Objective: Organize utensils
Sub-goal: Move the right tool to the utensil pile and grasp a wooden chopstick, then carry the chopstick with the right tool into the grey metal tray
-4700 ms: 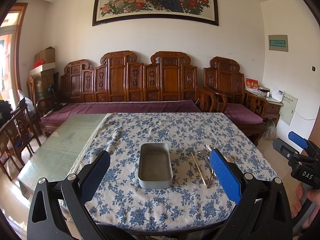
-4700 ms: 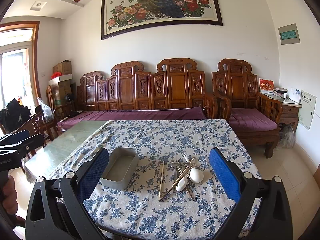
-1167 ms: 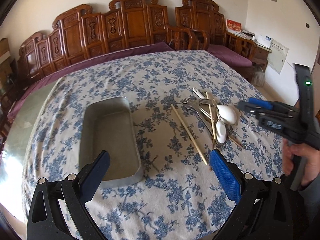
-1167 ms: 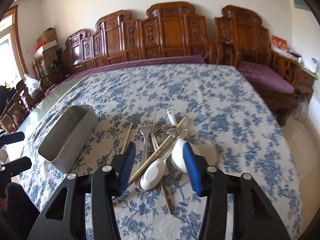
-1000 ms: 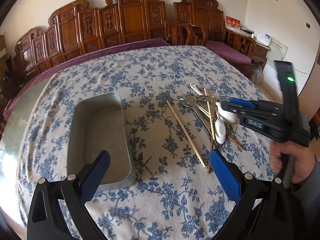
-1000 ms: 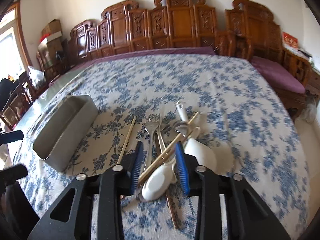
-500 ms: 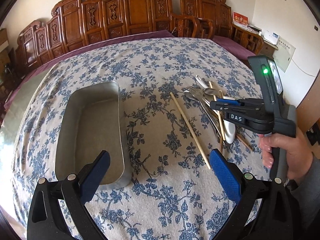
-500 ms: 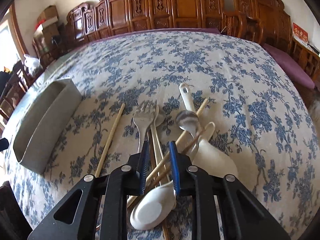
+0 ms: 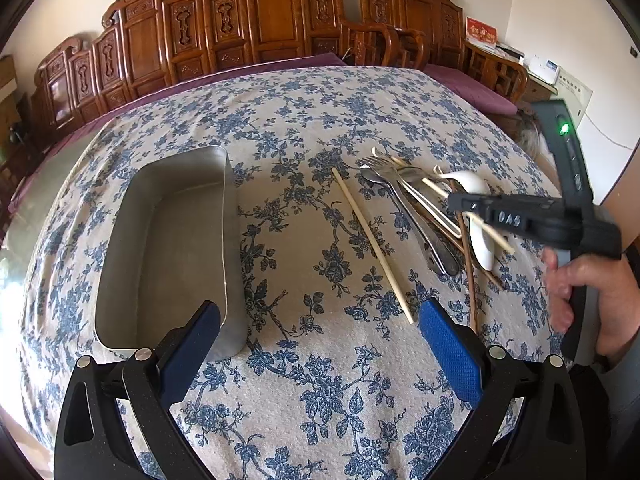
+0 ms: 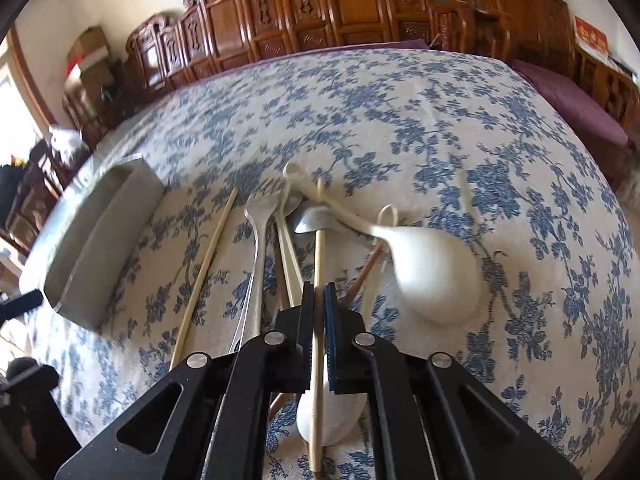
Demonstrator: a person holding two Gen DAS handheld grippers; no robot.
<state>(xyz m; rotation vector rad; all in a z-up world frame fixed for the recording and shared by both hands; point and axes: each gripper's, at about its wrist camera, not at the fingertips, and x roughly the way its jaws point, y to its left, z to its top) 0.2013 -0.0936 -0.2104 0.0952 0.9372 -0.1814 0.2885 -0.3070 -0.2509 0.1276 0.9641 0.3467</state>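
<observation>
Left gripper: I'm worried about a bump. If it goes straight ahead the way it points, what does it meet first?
Probably bare tablecloth. The open left gripper aims between the metal tray and the loose light chopstick; depth is unclear.

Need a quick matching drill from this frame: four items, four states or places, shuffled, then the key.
Items:
1. right gripper
2. left gripper
3. metal tray
4. loose chopstick

States:
A. lying alone on the tablecloth, between tray and utensil pile
B. shut on a light chopstick
C. open, holding nothing
D. empty, left of the utensils

Pairs: 1-B, 2-C, 3-D, 4-A
</observation>
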